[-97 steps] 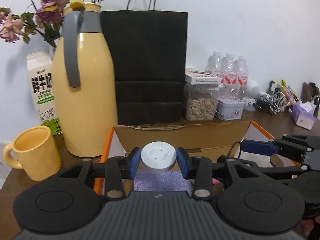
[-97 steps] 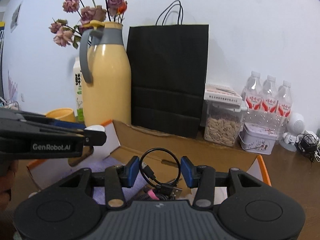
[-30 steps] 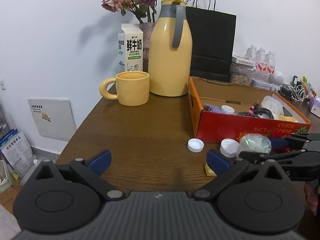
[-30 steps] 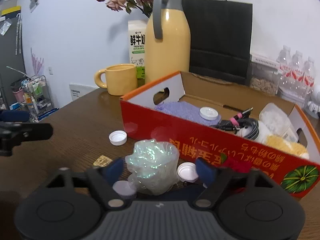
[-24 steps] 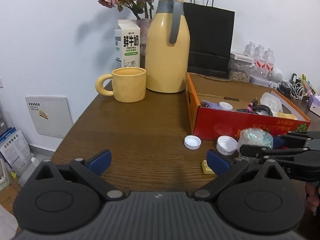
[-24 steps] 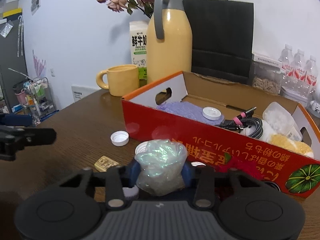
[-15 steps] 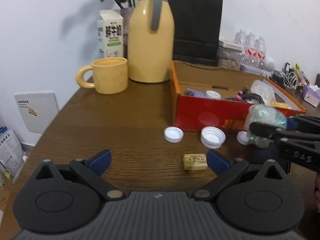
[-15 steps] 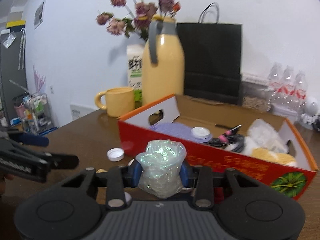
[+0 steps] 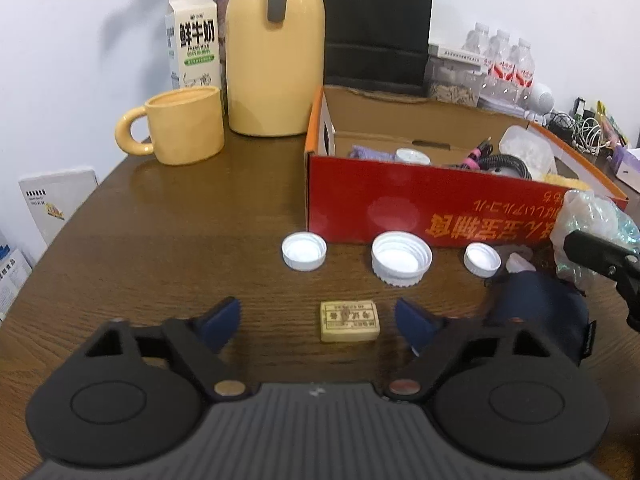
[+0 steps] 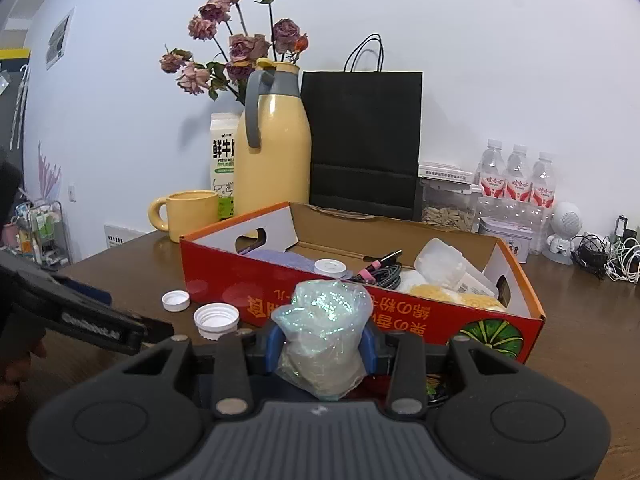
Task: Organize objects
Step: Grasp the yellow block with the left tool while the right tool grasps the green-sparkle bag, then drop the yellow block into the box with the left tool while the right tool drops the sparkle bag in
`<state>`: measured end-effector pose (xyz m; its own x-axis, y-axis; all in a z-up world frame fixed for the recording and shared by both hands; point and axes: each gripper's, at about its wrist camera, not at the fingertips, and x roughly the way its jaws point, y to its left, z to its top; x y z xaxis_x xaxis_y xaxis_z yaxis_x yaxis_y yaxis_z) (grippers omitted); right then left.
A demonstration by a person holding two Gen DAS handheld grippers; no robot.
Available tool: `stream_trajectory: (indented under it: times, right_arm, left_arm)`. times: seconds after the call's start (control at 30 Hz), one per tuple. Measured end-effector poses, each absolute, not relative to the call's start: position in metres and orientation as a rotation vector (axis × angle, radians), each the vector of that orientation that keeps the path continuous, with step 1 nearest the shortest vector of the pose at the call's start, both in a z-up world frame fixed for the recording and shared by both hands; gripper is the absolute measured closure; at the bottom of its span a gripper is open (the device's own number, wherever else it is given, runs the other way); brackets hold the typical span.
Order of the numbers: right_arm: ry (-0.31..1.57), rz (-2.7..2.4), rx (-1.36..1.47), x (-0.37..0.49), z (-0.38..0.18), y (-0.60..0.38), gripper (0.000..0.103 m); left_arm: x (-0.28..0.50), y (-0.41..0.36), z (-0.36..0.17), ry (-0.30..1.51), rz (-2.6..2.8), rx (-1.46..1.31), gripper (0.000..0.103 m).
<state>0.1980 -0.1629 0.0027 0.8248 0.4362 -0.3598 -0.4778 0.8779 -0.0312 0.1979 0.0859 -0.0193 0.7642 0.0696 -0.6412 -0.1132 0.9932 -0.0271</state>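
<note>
Brown table [image 9: 160,216] below me: my left gripper [image 9: 318,326] is spread wide around one small tan packet [image 9: 349,321], three white caps [image 9: 401,258] beyond. My right gripper [image 10: 322,346] pinches one shimmering plastic bag [image 10: 324,336] before the red box [image 10: 400,312].

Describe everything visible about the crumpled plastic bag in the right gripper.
The plastic bag is thin, translucent film with an iridescent green-blue shimmer, bunched into a loose, upright wad. Whitish contents show faintly in its lower part, but what they are cannot be told. The right gripper is shut on it, blue pads pressing both sides. It is held above the table, in front of the red box. In the left wrist view it appears at the right edge.
</note>
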Motion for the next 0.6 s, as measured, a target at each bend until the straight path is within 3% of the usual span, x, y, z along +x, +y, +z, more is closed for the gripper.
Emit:
stream_trajectory:
  times: [0.1, 0.13, 0.17, 0.6]
  right_arm:
    - [0.359, 0.495, -0.121, 0.1984, 0.0005, -0.1622, 0.066]
    - [0.359, 0.497, -0.124, 0.1977, -0.0001, -0.1618, 0.066]
    - [0.357, 0.499, -0.126, 0.1969, -0.0004, -0.1617, 0.066]
    - [0.343, 0.509, -0.121, 0.1930, -0.0005, -0.1610, 0.066]
  left_arm:
    - [0.1977, 0.0832, -0.0209, 0.691, 0.091, -0.058, 0.047]
    - [0.1968, 0.0822, -0.0207, 0.684, 0.083, -0.057, 0.063]
    - [0.1962, 0.0815, -0.0205, 0.681, 0.073, -0.063, 0.071]
    - [0.1934, 0.0770, -0.0174, 0.644, 0.082, -0.068, 0.072]
